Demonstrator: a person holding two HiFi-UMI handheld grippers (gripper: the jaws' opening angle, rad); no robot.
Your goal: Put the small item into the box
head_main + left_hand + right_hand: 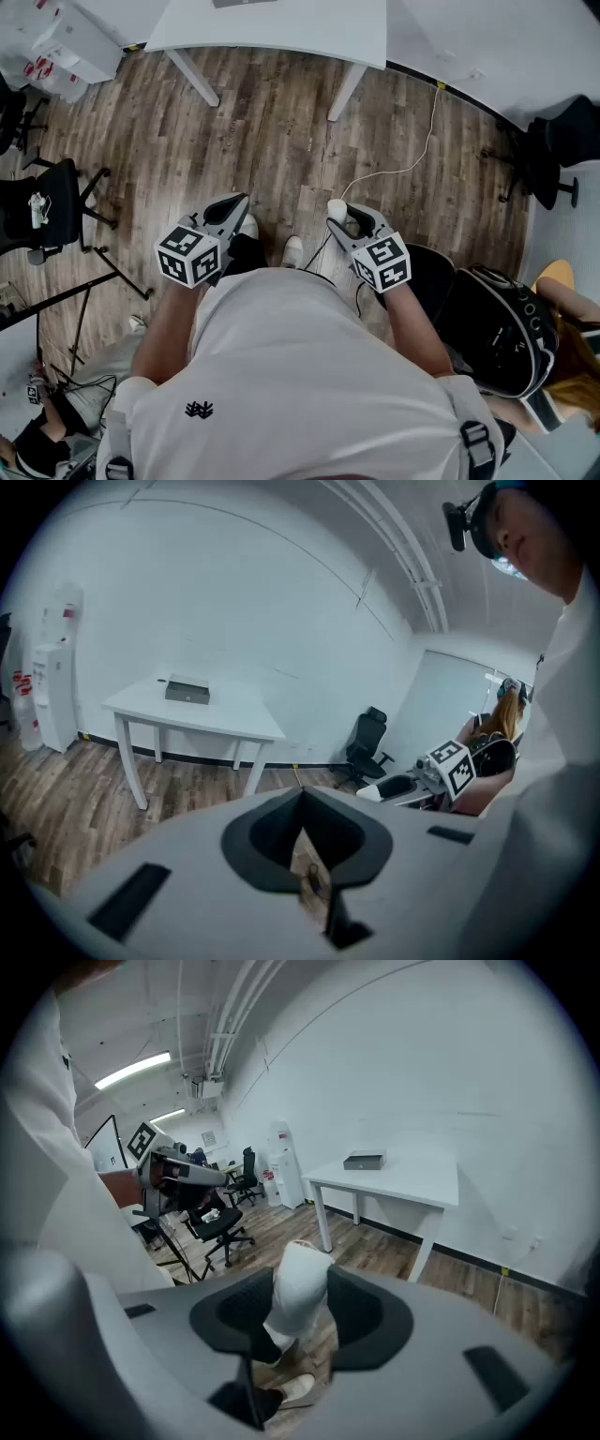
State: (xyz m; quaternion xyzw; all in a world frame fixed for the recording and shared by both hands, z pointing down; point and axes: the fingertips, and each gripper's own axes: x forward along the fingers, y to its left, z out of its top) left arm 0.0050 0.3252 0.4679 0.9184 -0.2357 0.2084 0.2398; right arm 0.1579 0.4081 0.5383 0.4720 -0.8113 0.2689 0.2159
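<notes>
My right gripper (341, 214) is shut on a small white item (336, 207), held at waist height over the wooden floor. In the right gripper view the white item (301, 1290) stands upright between the two dark pads, sticking out past their tips. My left gripper (234, 203) is shut with nothing in it; its jaws meet at a point in the left gripper view (302, 797). A flat dark grey box (187, 691) lies on the white table (220, 722) by the wall, well ahead of both grippers. The right gripper view shows the box (364, 1161) too.
The table (309, 33) stands at the top of the head view. A white cable (412, 159) runs across the floor. Black office chairs (47, 211) stand at the left, a black backpack (502, 328) and a seated person at the right. A water dispenser (52, 682) stands by the wall.
</notes>
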